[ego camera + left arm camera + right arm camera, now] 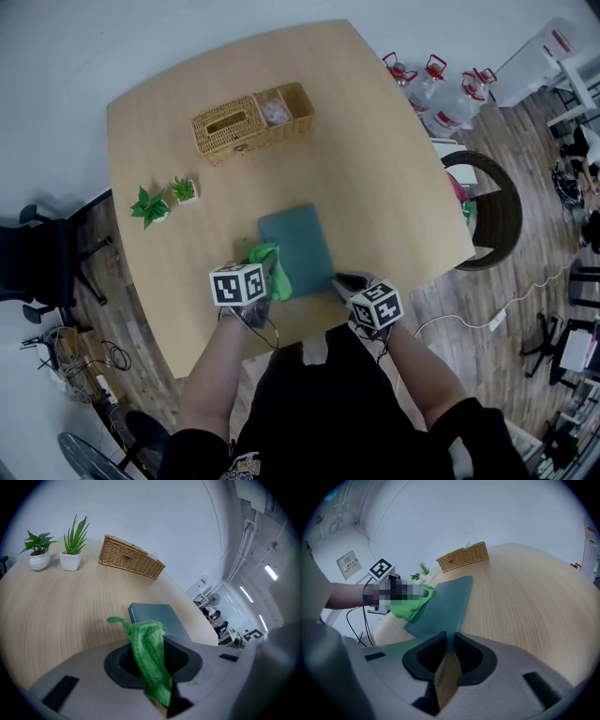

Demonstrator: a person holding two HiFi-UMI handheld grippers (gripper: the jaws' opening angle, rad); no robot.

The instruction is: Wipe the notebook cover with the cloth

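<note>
A teal notebook (298,246) lies flat on the wooden table (375,169), close to the near edge. A green cloth (271,266) rests on its near left edge. My left gripper (265,274) is shut on that cloth; in the left gripper view the cloth (151,658) hangs out of the gripper (155,670), with the notebook (157,617) just ahead. My right gripper (345,281) is at the notebook's near right corner. In the right gripper view the notebook (445,603) narrows into the gripper (447,654), whose jaws are closed on that corner. The cloth (408,606) shows at the far edge.
A wicker box (251,122) stands at the back of the table, and two small potted plants (150,206) (185,190) at the left. A round chair (489,214) is beside the table's right edge, and a black chair (37,262) is at the left.
</note>
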